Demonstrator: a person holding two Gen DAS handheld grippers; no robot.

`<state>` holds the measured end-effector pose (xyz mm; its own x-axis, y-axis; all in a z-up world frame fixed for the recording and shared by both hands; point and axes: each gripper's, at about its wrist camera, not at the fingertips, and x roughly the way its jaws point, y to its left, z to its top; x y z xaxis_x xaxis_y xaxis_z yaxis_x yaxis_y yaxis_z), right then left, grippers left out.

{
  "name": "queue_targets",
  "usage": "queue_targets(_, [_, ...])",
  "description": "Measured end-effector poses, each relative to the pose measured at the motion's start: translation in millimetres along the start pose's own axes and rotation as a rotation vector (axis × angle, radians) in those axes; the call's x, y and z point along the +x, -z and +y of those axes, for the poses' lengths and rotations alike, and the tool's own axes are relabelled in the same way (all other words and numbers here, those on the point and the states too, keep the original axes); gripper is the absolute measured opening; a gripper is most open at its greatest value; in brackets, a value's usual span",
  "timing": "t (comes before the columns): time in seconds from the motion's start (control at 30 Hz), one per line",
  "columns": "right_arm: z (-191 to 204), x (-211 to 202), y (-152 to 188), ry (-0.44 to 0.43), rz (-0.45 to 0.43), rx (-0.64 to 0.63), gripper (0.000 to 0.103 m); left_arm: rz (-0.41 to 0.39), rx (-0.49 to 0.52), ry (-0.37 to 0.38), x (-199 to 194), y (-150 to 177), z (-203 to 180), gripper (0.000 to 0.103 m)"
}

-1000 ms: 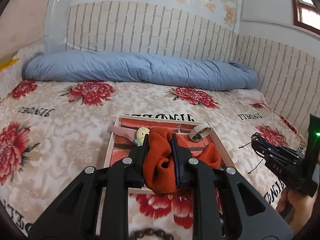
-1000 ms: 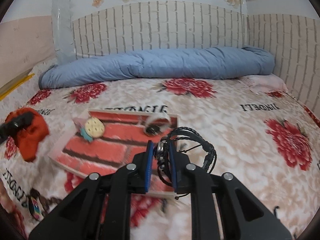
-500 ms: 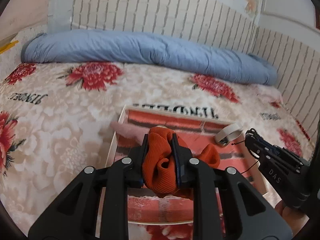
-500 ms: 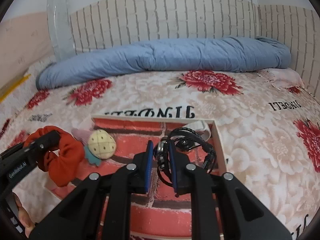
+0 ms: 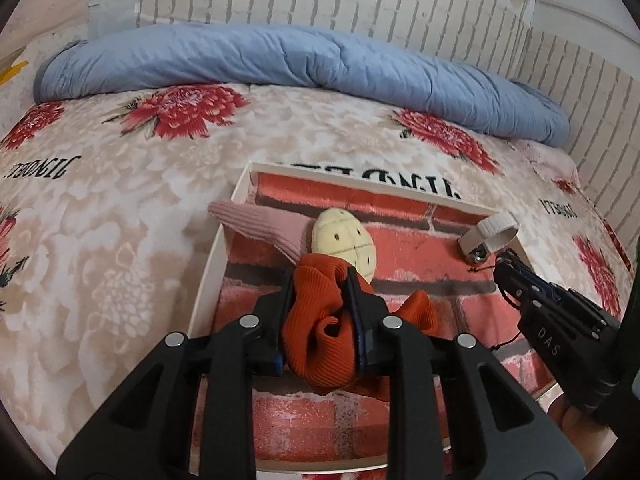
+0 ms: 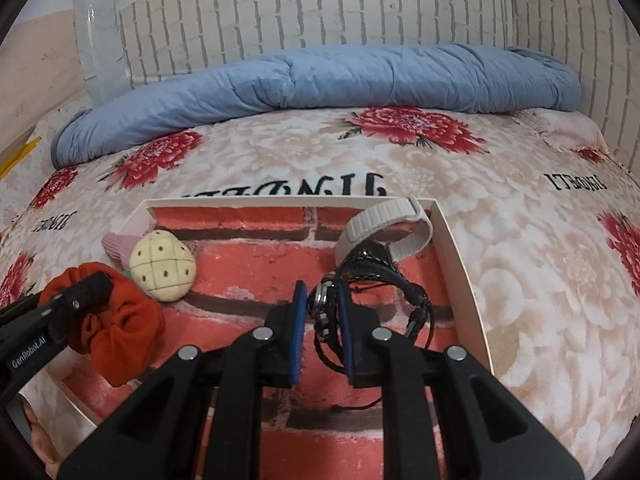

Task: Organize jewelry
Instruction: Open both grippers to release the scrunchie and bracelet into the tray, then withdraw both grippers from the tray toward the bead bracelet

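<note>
A shallow white tray with a red brick-print floor lies on the bed. My left gripper is shut on an orange scrunchie and holds it over the tray's left half. My right gripper is shut on a black cord bracelet over the tray's right half. A cream biscuit-shaped charm and a pink ribbed piece lie at the tray's left. A white band sits in the far right corner.
A rolled blue quilt lies along the far edge of the bed against the brick-pattern wall. The floral bedspread surrounds the tray on all sides.
Both grippers have moved forward and down over the tray, each still holding its item. The tray now fills more of both views.
</note>
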<state>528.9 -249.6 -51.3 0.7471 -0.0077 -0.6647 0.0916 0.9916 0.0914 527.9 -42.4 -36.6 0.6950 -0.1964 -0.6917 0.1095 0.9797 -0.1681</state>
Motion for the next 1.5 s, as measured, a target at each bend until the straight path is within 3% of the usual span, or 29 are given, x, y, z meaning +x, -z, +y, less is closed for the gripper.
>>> queue_targets(0.47, [-4.8, 19.1, 9.4, 0.012, 0.064, 0.015, 0.016, 0.031, 0.041, -0.064, 14.5, 6.1, -2.1, 0.026])
queue_targets(0.8, [-6.6, 25.3, 14.4, 0.012, 0.105, 0.020, 0.018, 0.053, 0.009, -0.050, 15.5, 7.3, 3.3, 0.040])
queue_targets(1.0, [-7.5, 24.0, 14.8, -0.001, 0.110, 0.022, 0.018, 0.017, 0.015, -0.055, 4.1, 5.3, 2.4, 0.065])
queue_targets(1.03, [-7.5, 22.4, 14.4, 0.002, 0.107, 0.022, 0.021, 0.010, 0.017, -0.055, 0.9, 5.0, 1.6, 0.071])
queue_targets(1.07, [-7.7, 20.3, 13.8, 0.006, 0.101, 0.022, 0.033, 0.001, 0.022, -0.057, -2.3, 4.5, 0.5, 0.074])
queue_targets(1.13, [-8.9, 15.2, 12.6, 0.014, 0.084, 0.022, 0.045, -0.005, 0.033, -0.058, -7.2, 3.6, -1.7, 0.075])
queue_targets(1.2, [-9.6, 9.7, 10.3, 0.007, 0.073, 0.024, 0.045, -0.013, 0.039, -0.049, -13.2, 2.7, -3.6, 0.077])
queue_targets(1.33, [-10.7, -6.5, 4.5, -0.012, 0.027, 0.024, 0.067, -0.053, 0.041, -0.040, -30.4, -0.4, -6.8, 0.093])
queue_targets(1.5, [-12.8, -35.8, -5.7, -0.011, -0.035, 0.016, 0.083, -0.101, 0.051, -0.023, -56.9, -6.1, -10.6, 0.098])
